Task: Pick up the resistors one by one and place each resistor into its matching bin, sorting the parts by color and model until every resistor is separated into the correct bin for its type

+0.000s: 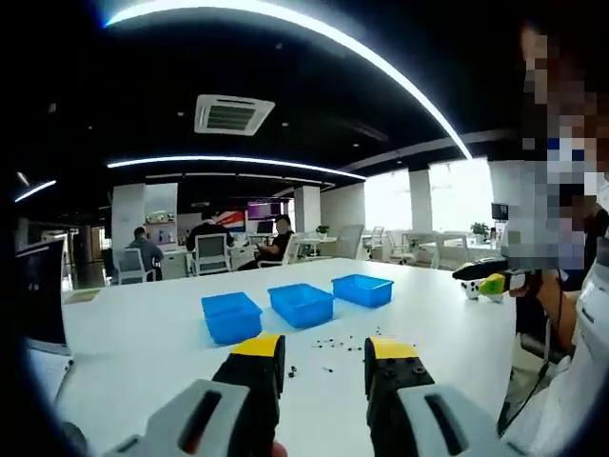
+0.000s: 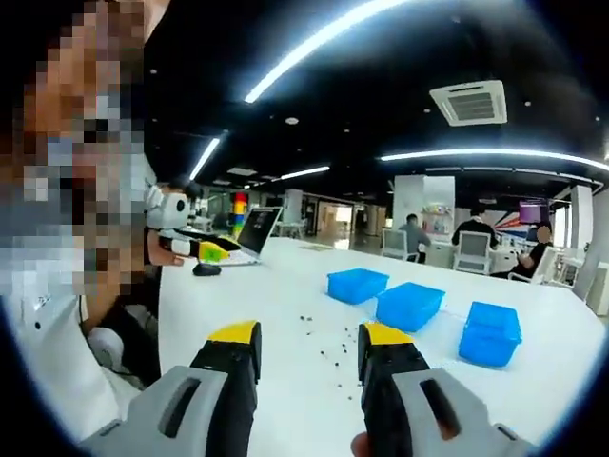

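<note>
So I'm looking across a big white worktop [image 1: 143,333] in an open office with a dark ceiling, long curved light strips and a ceiling vent [image 1: 233,114]. A few people sit at desks [image 1: 211,249] past the worktop's far edge, and a laptop [image 2: 255,230] sits near one far corner in my right gripper view.

Three blue bins [image 1: 303,305] stand in a row around the middle of the worktop, just apart from each other. I can't tell if anything is in them from this angle. The resistors [image 1: 328,345] are scattered loose as tiny dark specks on the bare top, on the near side of the bins.

My left gripper [image 1: 324,367] hovers above the worktop with its jaws wide apart and nothing between them. My right gripper [image 2: 309,357] is the same, spread wide and holding nothing, pointing toward the specks and bins.
</note>
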Demonstrator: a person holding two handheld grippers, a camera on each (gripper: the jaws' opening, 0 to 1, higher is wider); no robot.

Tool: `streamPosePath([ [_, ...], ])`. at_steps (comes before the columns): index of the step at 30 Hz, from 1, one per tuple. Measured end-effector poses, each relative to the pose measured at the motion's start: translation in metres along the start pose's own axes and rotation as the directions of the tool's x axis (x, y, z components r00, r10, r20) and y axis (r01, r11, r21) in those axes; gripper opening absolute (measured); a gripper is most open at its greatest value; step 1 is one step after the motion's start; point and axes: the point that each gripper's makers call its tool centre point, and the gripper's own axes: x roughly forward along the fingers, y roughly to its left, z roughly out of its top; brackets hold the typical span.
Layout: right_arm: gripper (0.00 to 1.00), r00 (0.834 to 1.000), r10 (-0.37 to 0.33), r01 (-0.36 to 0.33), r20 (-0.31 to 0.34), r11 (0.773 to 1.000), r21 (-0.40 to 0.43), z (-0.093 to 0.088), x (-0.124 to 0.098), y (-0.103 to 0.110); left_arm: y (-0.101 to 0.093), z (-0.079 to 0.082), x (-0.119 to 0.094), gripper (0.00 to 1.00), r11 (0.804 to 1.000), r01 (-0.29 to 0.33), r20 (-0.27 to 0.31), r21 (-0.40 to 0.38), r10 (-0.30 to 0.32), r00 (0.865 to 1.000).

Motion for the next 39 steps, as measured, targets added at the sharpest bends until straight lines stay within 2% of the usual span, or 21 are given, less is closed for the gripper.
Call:
streamPosePath([
  [4, 0.42, 1.0, -0.003, 0.003, -0.009, 1.0, 0.007, -0.001, -0.001, -0.004, -0.006, 0.002, 0.01, 0.35, 1.0, 0.016, -0.007, 0.001, -0.016, 1.0],
  [8, 0.42, 1.0, 0.001, -0.001, -0.023, 1.0, 0.003, 0.001, -0.001, -0.005, -0.003, 0.003, 0.012, 0.35, 1.0, 0.024, -0.028, 0.008, -0.024, 0.999],
  [9, 0.42, 1.0, 0.0, 0.0, -0.023, 1.0, 0.002, 0.004, -0.002, -0.006, -0.002, 0.004, 0.014, 0.34, 0.999, 0.03, -0.048, 0.023, -0.029, 0.998],
  [11, 0.42, 1.0, 0.0, 0.0, -0.013, 1.0, -0.005, 0.01, -0.004, -0.007, -0.003, 0.007, 0.017, 0.3, 0.996, 0.082, -0.089, 0.031, -0.079, 0.993],
  [13, 0.42, 1.0, 0.0, 0.0, -0.008, 1.0, -0.007, 0.014, -0.005, -0.008, 0.003, 0.01, 0.024, 0.28, 0.993, 0.094, -0.147, 0.075, -0.082, 0.986],
  [16, 0.42, 1.0, 0.003, -0.003, -0.003, 1.0, -0.014, 0.019, -0.009, -0.01, 0.011, 0.007, 0.037, 0.27, 0.979, 0.144, -0.268, 0.143, -0.102, 0.958],
  [18, 0.42, 1.0, 0.003, -0.003, 0.004, 1.0, -0.015, 0.023, -0.012, -0.013, 0.012, 0.0, 0.047, 0.27, 0.965, 0.201, -0.356, 0.168, -0.13, 0.925],
  [20, 0.42, 1.0, 0.008, -0.008, 0.009, 1.0, -0.016, 0.026, -0.014, -0.015, 0.017, -0.01, 0.056, 0.27, 0.949, 0.241, -0.441, 0.202, -0.131, 0.888],
  [23, 0.42, 0.999, 0.035, -0.035, -0.004, 0.999, -0.022, 0.026, -0.016, -0.013, 0.025, -0.026, 0.068, 0.27, 0.922, 0.314, -0.557, 0.227, -0.142, 0.818],
  [25, 0.42, 0.999, 0.045, -0.046, -0.024, 0.998, -0.035, 0.023, -0.017, -0.011, 0.03, -0.033, 0.078, 0.27, 0.912, 0.341, -0.603, 0.226, -0.144, 0.785],
  [27, 0.42, 0.997, 0.054, -0.056, -0.052, 0.997, -0.045, 0.019, -0.018, -0.009, 0.035, -0.044, 0.085, 0.27, 0.898, 0.385, -0.659, 0.213, -0.159, 0.735],
  [29, 0.42, 0.996, 0.06, -0.063, -0.062, 0.997, -0.05, 0.017, -0.018, -0.008, 0.044, -0.055, 0.094, 0.27, 0.886, 0.408, -0.706, 0.218, -0.146, 0.693],
  [31, 0.42, 0.996, 0.065, -0.069, -0.068, 0.996, -0.049, 0.017, -0.019, -0.008, 0.053, -0.065, 0.102, 0.27, 0.86, 0.453, -0.747, 0.233, -0.139, 0.65],
  [34, 0.42, 0.995, 0.067, -0.07, -0.073, 0.996, -0.053, 0.011, -0.016, -0.001, 0.06, -0.081, 0.114, 0.26, 0.843, 0.498, -0.794, 0.203, -0.156, 0.587],
  [36, 0.42, 0.995, 0.068, -0.072, -0.079, 0.996, -0.056, 0.009, -0.015, 0.001, 0.061, -0.088, 0.116, 0.26, 0.82, 0.536, -0.816, 0.201, -0.162, 0.554],
  [37, 0.42, 0.994, 0.067, -0.072, -0.081, 0.996, -0.058, 0.008, -0.015, 0.001, 0.061, -0.091, 0.117, 0.26, 0.817, 0.541, -0.822, 0.198, -0.162, 0.546],
  [39, 0.42, 0.994, 0.069, -0.074, -0.084, 0.995, -0.061, 0.006, -0.013, 0.004, 0.062, -0.1, 0.119, 0.25, 0.807, 0.564, -0.839, 0.174, -0.179, 0.514],
])
